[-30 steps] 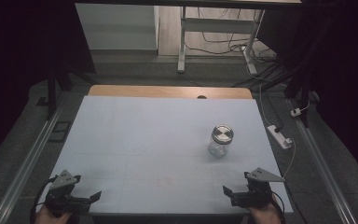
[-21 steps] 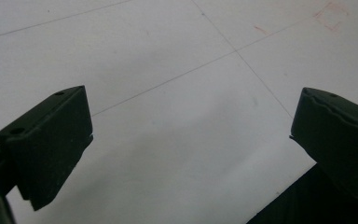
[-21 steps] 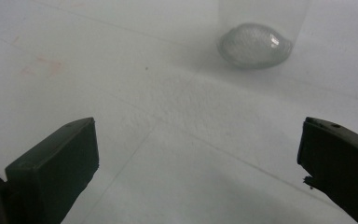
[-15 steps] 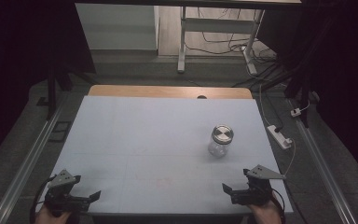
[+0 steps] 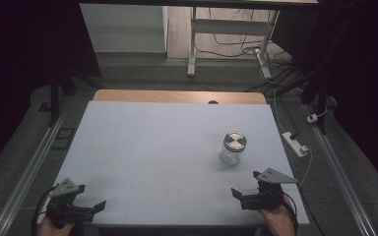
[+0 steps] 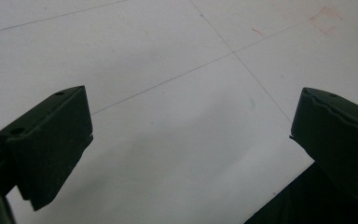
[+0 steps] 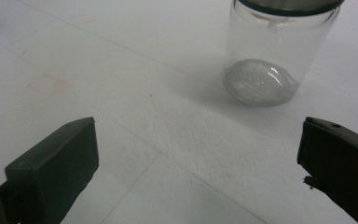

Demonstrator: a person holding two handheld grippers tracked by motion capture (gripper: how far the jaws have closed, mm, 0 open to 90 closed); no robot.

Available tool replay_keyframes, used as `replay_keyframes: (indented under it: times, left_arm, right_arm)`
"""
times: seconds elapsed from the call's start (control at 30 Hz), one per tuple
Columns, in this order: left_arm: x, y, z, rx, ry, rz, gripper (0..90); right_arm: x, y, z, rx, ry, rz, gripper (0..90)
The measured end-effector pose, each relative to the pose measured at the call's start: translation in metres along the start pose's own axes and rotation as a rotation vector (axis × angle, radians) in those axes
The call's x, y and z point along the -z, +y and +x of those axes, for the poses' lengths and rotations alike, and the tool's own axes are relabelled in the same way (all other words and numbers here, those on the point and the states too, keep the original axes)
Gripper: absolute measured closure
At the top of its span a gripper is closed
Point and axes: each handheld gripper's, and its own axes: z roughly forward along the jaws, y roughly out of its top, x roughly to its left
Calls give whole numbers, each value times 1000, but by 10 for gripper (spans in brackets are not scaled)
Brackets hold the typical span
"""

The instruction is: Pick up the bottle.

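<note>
So your left claw (image 5: pixel 89 208) sits at the near left corner of the counter (image 5: pixel 152 142), jaws spread wide with nothing between them; in the left gripper view you just get the bare white top with some thin pencil lines and a small red square mark (image 6: pixel 327 20) off toward the far right. Your right claw (image 5: pixel 244 195) is down at the near right edge, jaws also wide apart and empty. The glass jar (image 5: pixel 233 148) stands upright on the right half of the counter, a bit beyond your right claw and clear of it, metal lid (image 5: pixel 235 140) on top. In the right gripper view the jar (image 7: pixel 272 56) is ahead, slightly right of centre, not touching either jaw.
</note>
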Motion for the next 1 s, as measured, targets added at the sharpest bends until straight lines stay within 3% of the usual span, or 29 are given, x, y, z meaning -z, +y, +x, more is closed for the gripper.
replay_keyframes:
  times: [0.23, 0.57, 0.7, 0.83, 1.0]
  left_arm:
    - [0, 0, 1, 9, -6, -3, 0]
    - [0, 0, 2, 12, -11, -4, 0]
    - [0, 0, 2, 15, -12, -6, 0]
    - [0, 0, 2, 16, -16, -5, 0]
    - [0, 0, 2, 16, -17, -4, 0]
  right_arm:
    - [-9, 8, -5, -13, 30, -24, 0]
    - [-23, 19, -8, 10, 44, -51, 0]
    - [-28, 22, -11, 13, 36, -50, 0]
    - [-33, 24, -17, -16, 42, -60, 0]
    - [-40, 28, -26, -34, -1, -47, 0]
